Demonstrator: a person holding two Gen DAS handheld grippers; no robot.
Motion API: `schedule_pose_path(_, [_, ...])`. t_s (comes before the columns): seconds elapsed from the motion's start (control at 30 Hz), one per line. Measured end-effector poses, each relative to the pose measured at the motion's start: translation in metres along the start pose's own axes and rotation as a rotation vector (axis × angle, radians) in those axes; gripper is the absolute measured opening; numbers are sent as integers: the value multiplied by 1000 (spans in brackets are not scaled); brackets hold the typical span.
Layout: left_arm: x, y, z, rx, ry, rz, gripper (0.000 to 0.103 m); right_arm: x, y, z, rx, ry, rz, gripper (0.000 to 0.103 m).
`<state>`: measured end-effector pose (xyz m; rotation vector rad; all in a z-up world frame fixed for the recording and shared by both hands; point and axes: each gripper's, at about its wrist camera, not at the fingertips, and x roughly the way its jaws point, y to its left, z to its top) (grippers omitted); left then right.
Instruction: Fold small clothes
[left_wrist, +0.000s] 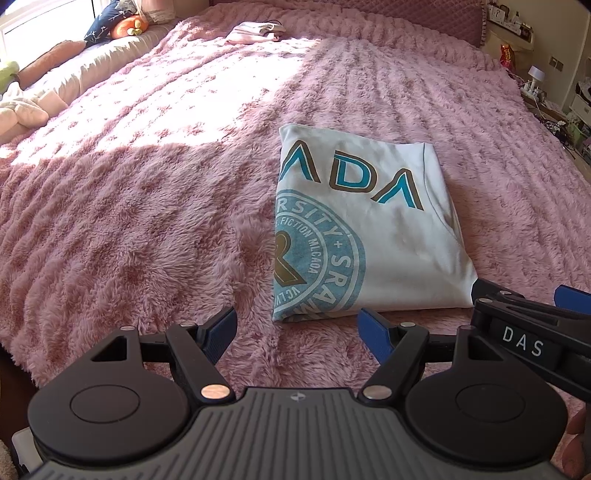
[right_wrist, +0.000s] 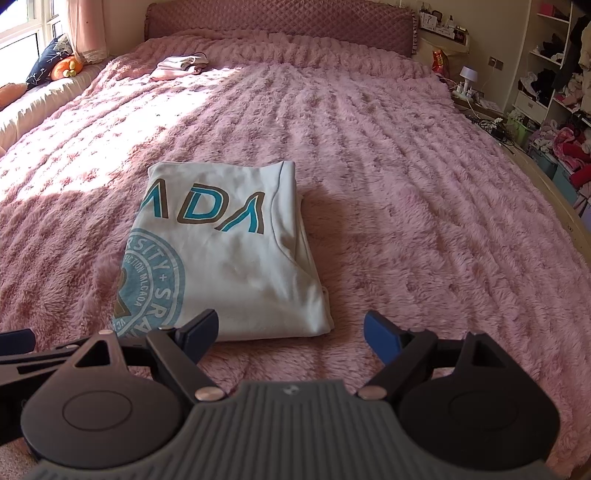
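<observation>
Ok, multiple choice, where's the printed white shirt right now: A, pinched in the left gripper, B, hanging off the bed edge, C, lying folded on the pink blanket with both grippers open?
C: the white shirt lies folded flat on the pink blanket, and the left gripper and right gripper are both open, holding nothing.

I see a bed under a shaggy pink blanket (right_wrist: 406, 184), sunlight from the left window (right_wrist: 22, 33), quilted headboard (right_wrist: 277, 22), cluttered shelves (right_wrist: 554, 74) right.

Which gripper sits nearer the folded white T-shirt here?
Roughly equal. Left gripper, open, faces the folded white T-shirt at its near-left corner; right gripper, open, faces its near-right corner. Neither touches it.
</observation>
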<state>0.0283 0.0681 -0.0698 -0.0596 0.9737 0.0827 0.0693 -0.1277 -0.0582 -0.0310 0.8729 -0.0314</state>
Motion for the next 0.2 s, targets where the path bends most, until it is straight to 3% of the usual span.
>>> schedule_pose_path(0.2, [1,0,0,0,10,-3,86,3,3,0,-2,6,0,82])
